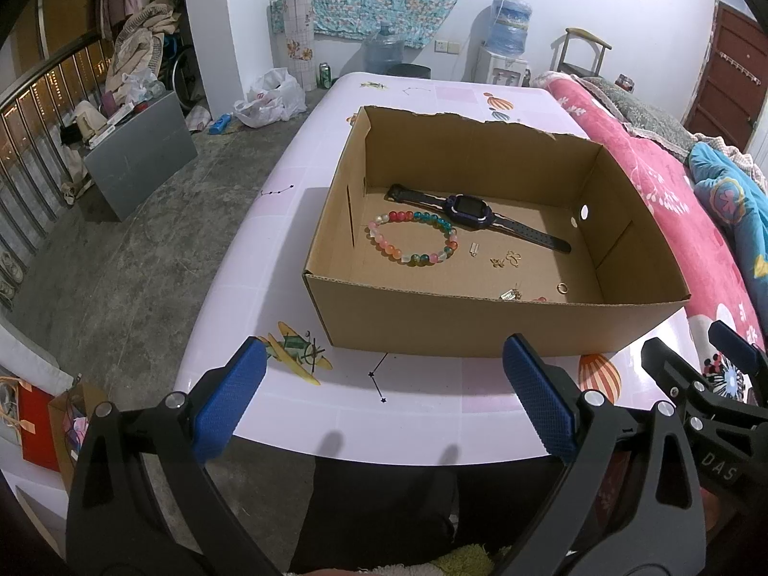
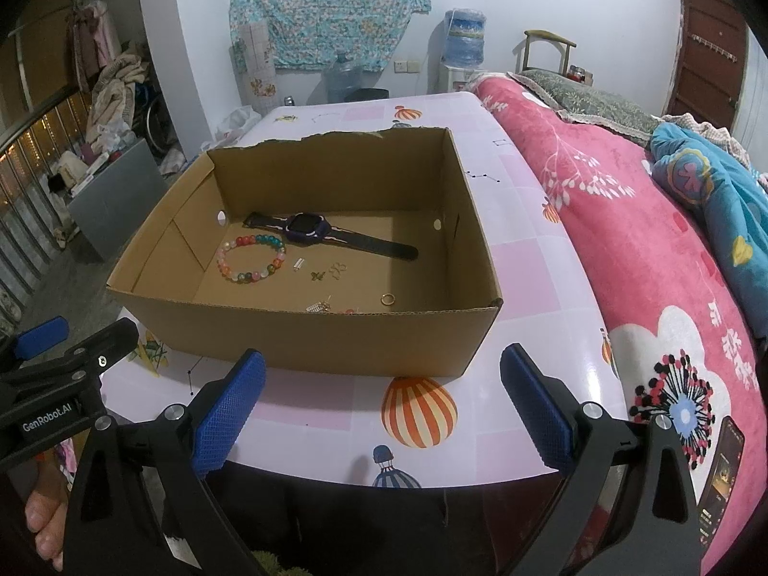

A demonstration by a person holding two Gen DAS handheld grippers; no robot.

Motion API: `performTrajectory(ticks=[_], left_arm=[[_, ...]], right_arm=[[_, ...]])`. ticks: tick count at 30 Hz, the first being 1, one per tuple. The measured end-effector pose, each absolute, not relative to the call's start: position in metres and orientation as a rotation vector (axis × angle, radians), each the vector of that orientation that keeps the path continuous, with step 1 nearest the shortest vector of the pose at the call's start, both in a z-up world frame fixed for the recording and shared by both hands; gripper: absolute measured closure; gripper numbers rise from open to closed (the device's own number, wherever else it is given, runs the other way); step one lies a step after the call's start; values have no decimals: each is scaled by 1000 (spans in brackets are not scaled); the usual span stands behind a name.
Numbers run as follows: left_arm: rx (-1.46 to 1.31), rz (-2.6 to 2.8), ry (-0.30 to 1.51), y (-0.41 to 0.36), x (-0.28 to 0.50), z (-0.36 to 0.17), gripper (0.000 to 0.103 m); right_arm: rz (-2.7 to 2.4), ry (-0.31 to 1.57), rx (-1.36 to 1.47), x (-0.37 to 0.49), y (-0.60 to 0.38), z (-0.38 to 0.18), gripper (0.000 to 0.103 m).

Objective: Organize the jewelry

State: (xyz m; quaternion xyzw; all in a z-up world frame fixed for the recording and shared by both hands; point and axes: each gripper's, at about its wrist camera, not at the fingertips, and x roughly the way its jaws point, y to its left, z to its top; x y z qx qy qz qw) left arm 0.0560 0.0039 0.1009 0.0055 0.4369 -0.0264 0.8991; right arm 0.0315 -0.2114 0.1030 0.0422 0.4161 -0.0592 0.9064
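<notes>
Inside the torn-edged cardboard box (image 1: 480, 321) lie a round bracelet (image 1: 414, 237) of glossy coloured beads, a dark watch (image 1: 468, 206) and a gold ring (image 1: 561, 287); left gripper (image 1: 384, 396) and right gripper (image 2: 381, 403) both gape empty.

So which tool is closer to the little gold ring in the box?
Right, probably. The ring lies near the box's front wall, straight ahead of the right tool. The left tool sits further left of it. Both hang outside the box.

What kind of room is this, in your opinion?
Probably a lived-in bedroom at home: a bed under a pink floral blanket beside the table, a water dispenser by the wall, and clothes heaped near a railing.
</notes>
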Motion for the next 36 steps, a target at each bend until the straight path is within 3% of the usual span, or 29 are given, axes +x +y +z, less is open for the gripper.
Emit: performTrajectory(ticks=[36], left_arm=[[6,-78,937,-6,58,96,8]], right_arm=[[-126,869,107,32,-224,98,8]])
